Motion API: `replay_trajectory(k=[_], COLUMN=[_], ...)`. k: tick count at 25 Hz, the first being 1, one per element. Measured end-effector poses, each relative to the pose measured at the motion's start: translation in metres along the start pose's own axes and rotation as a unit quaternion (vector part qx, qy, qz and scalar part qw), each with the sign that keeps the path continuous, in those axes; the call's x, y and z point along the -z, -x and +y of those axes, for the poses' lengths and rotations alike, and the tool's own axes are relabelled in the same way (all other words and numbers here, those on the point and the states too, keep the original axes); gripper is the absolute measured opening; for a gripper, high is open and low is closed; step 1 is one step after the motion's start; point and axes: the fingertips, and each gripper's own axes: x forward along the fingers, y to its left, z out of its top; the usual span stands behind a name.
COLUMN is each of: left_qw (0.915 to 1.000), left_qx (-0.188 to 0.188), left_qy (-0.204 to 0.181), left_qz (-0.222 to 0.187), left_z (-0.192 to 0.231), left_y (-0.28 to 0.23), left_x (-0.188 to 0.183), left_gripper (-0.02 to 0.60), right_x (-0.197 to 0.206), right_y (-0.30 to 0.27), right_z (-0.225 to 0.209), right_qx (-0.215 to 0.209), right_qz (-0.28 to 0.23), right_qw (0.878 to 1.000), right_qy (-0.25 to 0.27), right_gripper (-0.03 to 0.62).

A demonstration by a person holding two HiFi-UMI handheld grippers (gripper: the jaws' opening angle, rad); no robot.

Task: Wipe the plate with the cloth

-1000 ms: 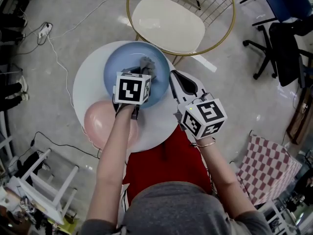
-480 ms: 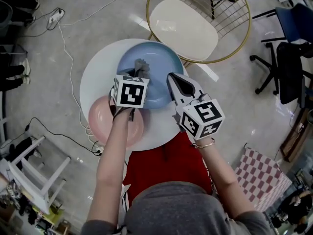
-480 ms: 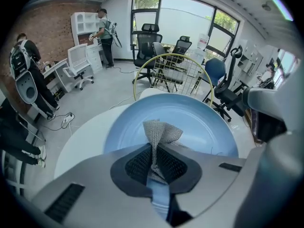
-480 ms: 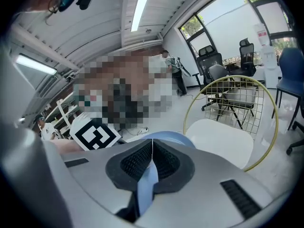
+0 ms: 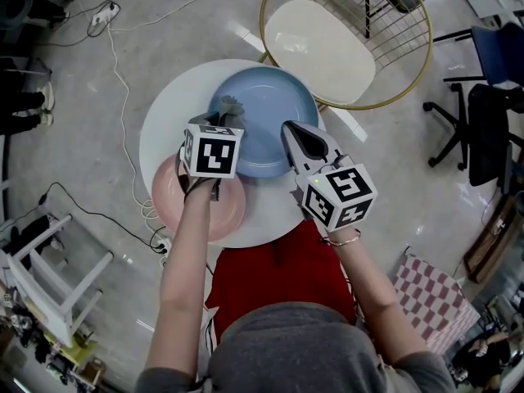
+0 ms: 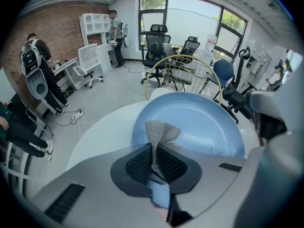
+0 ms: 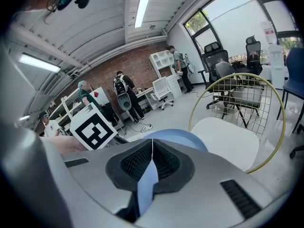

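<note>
A light blue plate (image 5: 274,129) lies on the far half of a round white table (image 5: 164,125). My left gripper (image 5: 221,125) hangs over the plate's near left part, shut on a grey knitted cloth (image 5: 229,107). In the left gripper view the cloth (image 6: 160,132) sticks up from between the pads of the left gripper (image 6: 153,152), with the plate (image 6: 209,127) right behind it. My right gripper (image 5: 293,131) is shut over the plate's near right part, with nothing visible between its pads. The right gripper view looks past the right gripper (image 7: 152,144) to the plate (image 7: 179,137).
A pink plate (image 5: 205,211) lies on the table's near left, under my left forearm. A gold wire chair with a cream seat (image 5: 319,47) stands just beyond the table. Cables (image 5: 123,72) run over the floor at left. Office chairs (image 5: 491,113) stand at right, and people (image 6: 40,75) stand by desks.
The left gripper has carried the cloth from the plate's middle right to its left part. The right gripper has barely moved. The head view has shifted, so the table sits further right.
</note>
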Motion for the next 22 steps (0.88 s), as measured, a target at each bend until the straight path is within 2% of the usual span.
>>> replay_trajectory(k=[9,17,22], left_qw=[0.9997,0.9966,0.9943], left_qx=[-0.013,-0.043,-0.039], left_qy=[0.011,0.002,0.006], left_qz=[-0.016,-0.069,-0.099], left_z=[0.015,0.023,0.008], left_y=[0.012,0.042,0.058], left_x=[0.005,0.008,0.007], left_gripper=[0.034,0.034,0.034], right_x=[0.003,0.001,0.002], right_y=[0.001,0.019,0.036], right_z=[0.009,0.011,0.005], right_qx=[0.005,0.027,0.047], right_qz=[0.000,-0.019,-0.035], right_qw=[1.000,0.999,0.998], right_qy=[0.009,0.006,-0.004], right_gripper=[0.029,0.029,0.029])
